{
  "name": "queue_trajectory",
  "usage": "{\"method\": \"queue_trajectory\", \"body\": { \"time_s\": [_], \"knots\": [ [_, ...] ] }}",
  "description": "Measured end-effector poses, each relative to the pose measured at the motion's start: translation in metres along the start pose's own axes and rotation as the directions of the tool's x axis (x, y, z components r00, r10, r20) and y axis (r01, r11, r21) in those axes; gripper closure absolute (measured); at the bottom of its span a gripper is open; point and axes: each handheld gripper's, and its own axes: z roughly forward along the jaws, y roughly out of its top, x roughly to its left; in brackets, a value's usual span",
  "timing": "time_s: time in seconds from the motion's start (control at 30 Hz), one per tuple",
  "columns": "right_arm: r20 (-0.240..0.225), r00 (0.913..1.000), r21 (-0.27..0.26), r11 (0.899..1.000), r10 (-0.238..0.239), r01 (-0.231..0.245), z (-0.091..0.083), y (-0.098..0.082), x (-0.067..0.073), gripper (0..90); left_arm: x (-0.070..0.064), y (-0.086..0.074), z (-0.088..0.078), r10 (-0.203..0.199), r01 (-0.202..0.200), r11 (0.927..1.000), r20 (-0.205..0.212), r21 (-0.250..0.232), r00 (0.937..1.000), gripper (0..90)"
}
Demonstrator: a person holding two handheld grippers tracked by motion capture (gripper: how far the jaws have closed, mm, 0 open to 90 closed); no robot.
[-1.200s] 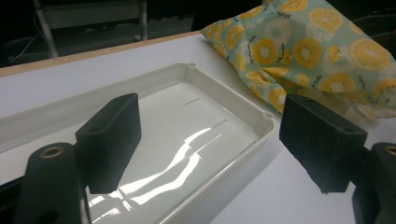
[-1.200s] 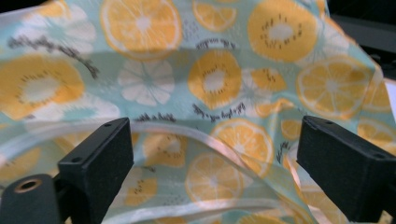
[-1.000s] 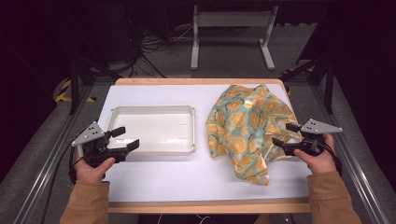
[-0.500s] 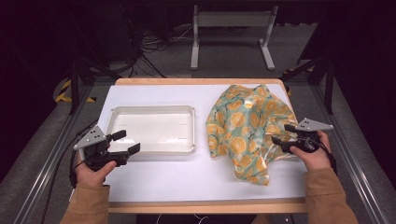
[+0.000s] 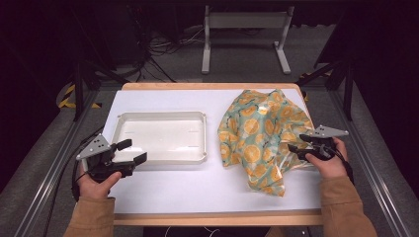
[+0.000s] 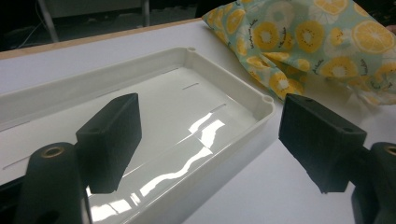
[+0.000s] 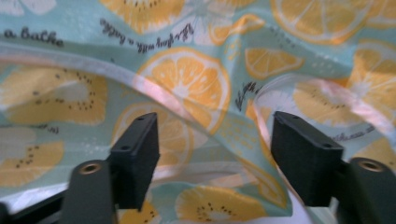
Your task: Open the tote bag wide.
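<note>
My right claw (image 5: pixel 298 149) has edged into the crumpled orange-print teal bag (image 5: pixel 261 133), jaws apart, empty; next, pinch it. Left claw (image 5: pixel 132 152) waits agape.

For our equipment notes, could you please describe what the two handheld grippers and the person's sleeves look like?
Both the left gripper and the right gripper are black, each with two blocky rectangular jaws and brass-coloured pivot fittings. A grey three-cornered plate tops each one, and a dark cable trails from each. The sleeves are tan-brown.
</note>
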Motion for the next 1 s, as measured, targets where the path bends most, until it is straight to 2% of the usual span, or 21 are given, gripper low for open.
{"method": "queue_trajectory", "body": {
  "time_s": [0.1, 0.13, 0.23, 0.3, 0.43, 0.53, 0.63, 0.7, 0.77, 0.9, 1.0],
  "knots": [
    [0.004, 1.0000, 0.014, 1.000, -0.004, 0.004, 0.000, 0.000, 0.001, 49.0, 0.000, 0.000, 0.001, 0.001, -0.001, 1.0000, 0.001, 0.000, 1.0000, 22.0],
    [0.004, 1.0000, 0.014, 1.000, -0.004, 0.004, 0.000, 0.000, 0.001, 49.0, 0.000, 0.000, 0.001, 0.001, -0.001, 1.0000, 0.001, 0.000, 1.0000, 22.0],
    [0.012, 0.9999, 0.005, 1.000, 0.005, -0.005, -0.002, -0.001, 0.001, 63.7, 0.000, -0.001, 0.002, -0.001, 0.001, 1.0000, 0.003, 0.003, 1.0000, 22.0],
    [0.018, 0.9997, -0.008, 1.000, 0.019, -0.019, -0.005, -0.001, 0.002, 75.5, 0.000, -0.001, 0.003, 0.000, 0.000, 1.0000, 0.003, 0.002, 1.0000, 22.0],
    [0.008, 0.9995, -0.043, 0.999, 0.031, -0.031, -0.012, 0.001, 0.003, 88.8, -0.001, -0.001, 0.004, 0.000, 0.000, 1.0000, 0.005, 0.006, 1.0000, 22.0],
    [0.002, 0.9992, -0.073, 0.997, 0.039, -0.039, -0.016, 0.003, 0.003, 90.0, 0.000, -0.001, 0.004, -0.001, 0.001, 1.0000, 0.005, 0.001, 1.0000, 22.0],
    [-0.030, 0.9973, -0.120, 0.990, 0.068, -0.071, -0.020, 0.005, 0.003, 90.0, 0.000, -0.001, 0.004, -0.001, 0.001, 1.0000, 0.006, 0.001, 1.0000, 22.0],
    [-0.030, 0.9972, -0.126, 0.989, 0.068, -0.072, -0.021, 0.006, 0.003, 90.0, 0.000, -0.001, 0.004, -0.001, 0.001, 1.0000, 0.005, 0.001, 1.0000, 22.0],
    [-0.037, 0.9972, -0.160, 0.985, 0.065, -0.070, -0.026, 0.008, 0.004, 90.0, 0.000, -0.001, 0.004, -0.002, 0.002, 1.0000, 0.004, 0.004, 1.0000, 22.0],
    [-0.039, 0.9975, -0.190, 0.980, 0.059, -0.066, -0.031, 0.012, 0.008, 90.0, -0.001, 0.000, 0.005, 0.002, -0.002, 1.0000, 0.011, 0.005, 0.9999, 22.0],
    [-0.050, 0.9973, -0.238, 0.969, 0.054, -0.065, -0.038, 0.017, 0.011, 90.0, -0.001, 0.000, 0.006, 0.007, -0.007, 1.0000, 0.009, 0.006, 0.9999, 22.0]
  ]
}}
